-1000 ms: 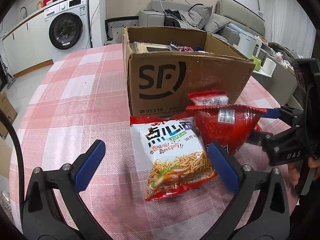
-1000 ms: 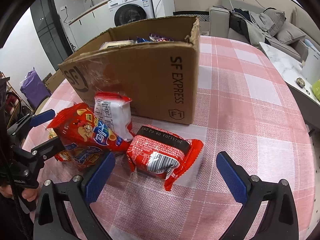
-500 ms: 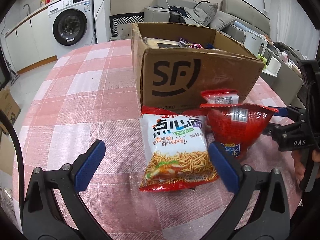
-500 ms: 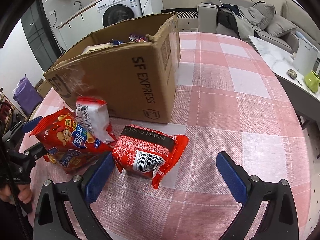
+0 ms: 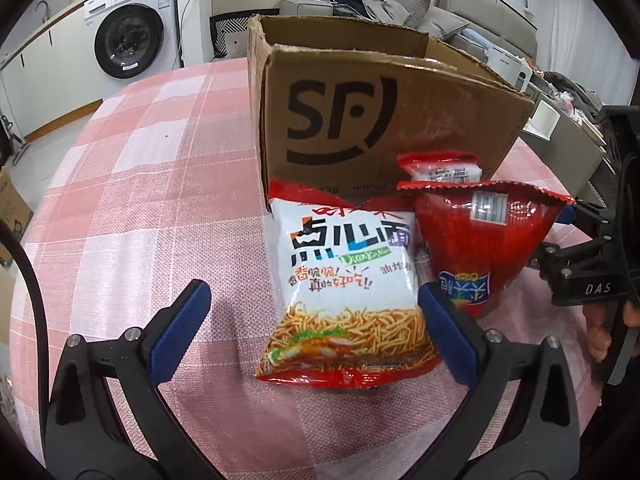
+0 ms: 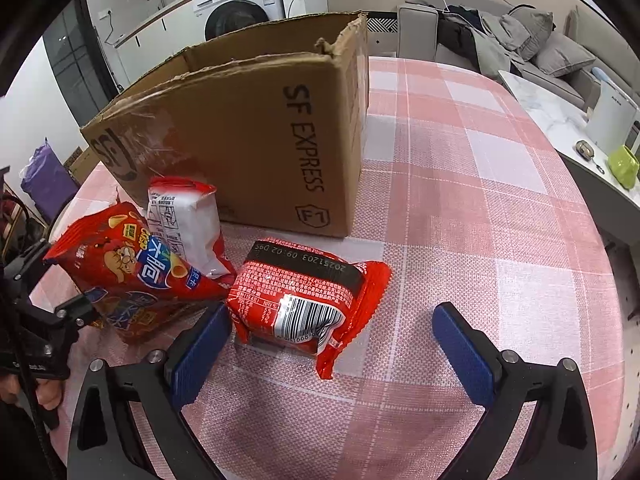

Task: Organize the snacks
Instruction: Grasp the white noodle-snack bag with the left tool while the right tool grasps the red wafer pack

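Pink-and-white checked cloth (image 5: 132,184) covers the round table we're working at; washing machine (image 5: 132,38) and a grey sofa (image 6: 532,40) sit in the bkgd.

Our left gripper (image 5: 316,324) is low over the cloth, jaws wide apart, nothing clamped. Its blue pads flank the lower part of the white noodle snack bag (image 5: 348,280), w/ the right pad touching or just beside the bag's edge and the left pad well clear.

Our right gripper (image 6: 332,344) is also spread wide and holding nothing. Its left pad sits just beside the red barcode pack (image 6: 308,296), which lies on the cloth betw. the fingers, nearer the left one.

Cardboard SF box (image 5: 380,120) stands open-topped behind the snacks; we can't see its contents from either view. Tall red chip bag (image 6: 132,272) leans beside the noodle bag, and a small white-and-red packet (image 6: 184,224) stands betw. it and the box wall, close to the cardboard.

White side counter (image 6: 560,120) w/ a green cup (image 6: 624,164) is off to the right of the table.
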The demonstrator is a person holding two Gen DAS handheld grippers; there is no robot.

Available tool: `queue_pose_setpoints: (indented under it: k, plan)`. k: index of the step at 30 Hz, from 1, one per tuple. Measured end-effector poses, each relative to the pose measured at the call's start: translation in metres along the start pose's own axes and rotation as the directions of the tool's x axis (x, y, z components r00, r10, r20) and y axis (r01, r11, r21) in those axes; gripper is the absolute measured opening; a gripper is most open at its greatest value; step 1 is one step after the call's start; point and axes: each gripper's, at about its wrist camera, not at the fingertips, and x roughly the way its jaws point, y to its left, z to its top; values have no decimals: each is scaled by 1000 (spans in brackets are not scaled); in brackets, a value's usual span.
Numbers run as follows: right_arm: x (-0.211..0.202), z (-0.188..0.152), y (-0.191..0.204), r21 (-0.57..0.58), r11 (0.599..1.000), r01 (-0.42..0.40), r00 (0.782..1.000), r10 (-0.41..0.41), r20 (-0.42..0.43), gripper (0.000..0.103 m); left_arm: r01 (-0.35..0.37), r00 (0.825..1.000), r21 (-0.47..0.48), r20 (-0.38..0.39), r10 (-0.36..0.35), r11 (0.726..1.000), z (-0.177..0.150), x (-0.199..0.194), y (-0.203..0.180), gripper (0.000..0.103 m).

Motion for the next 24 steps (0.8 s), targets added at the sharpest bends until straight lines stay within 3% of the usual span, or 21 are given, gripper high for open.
queue_pose_setpoints:
  k: [4,10,16,24]
  plan:
    - [-3,2,-2,4,1000,-29,999,29,15,82,6,1000,-4,-5,-6,1000,0,4,3,103]
    - [-7,2,2,-6,997,-77,996,77,33,63,6,1000,-3,-7,-6,1000,-1,5,7,103]
    - [-13,-1,7,-27,995,-91,994,92,52,55,8,1000,-4,-9,-8,1000,0,6,8,103]
    - [-29,0,11,-39,992,-119,988,122,97,54,9,1000,-5,-8,-9,1000,-1,6,8,103]
